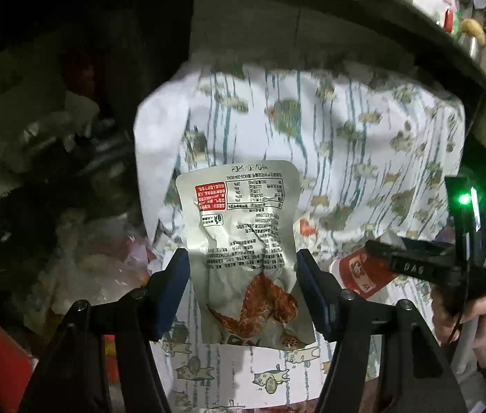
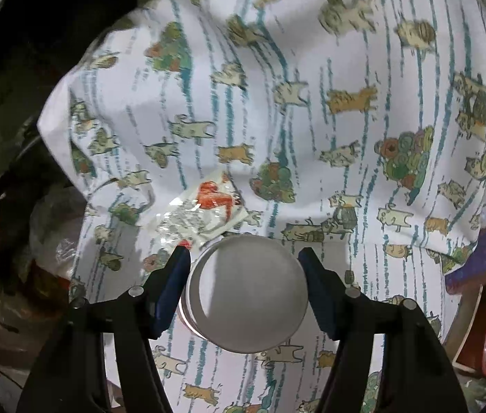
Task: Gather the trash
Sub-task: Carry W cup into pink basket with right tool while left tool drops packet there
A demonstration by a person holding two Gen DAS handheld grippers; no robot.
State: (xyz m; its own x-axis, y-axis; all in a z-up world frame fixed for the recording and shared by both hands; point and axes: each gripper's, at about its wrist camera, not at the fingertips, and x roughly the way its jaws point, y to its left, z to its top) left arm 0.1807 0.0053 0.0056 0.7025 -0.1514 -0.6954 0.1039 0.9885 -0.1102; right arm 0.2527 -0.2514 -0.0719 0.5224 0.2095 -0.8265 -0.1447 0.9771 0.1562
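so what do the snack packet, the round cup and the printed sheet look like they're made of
Snack packet: apparently foil-laminate plastic, glossy silver; it creases sharply and glints.
Round cup: probably paper or thin plastic, matte pale base; the other view shows a red printed wall. Hard to say which.
Printed sheet: soft fabric or thin plastic, matte, draping in folds.

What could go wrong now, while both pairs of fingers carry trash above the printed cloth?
1. The left fingers pinch the silver pouch only by its thin side edges. The crumpled foil may buckle and slip out.
2. The right fingers grip the cup on its smooth round wall, and it lies tilted. It may slide free, or leftovers, if any, may spill on the cloth.
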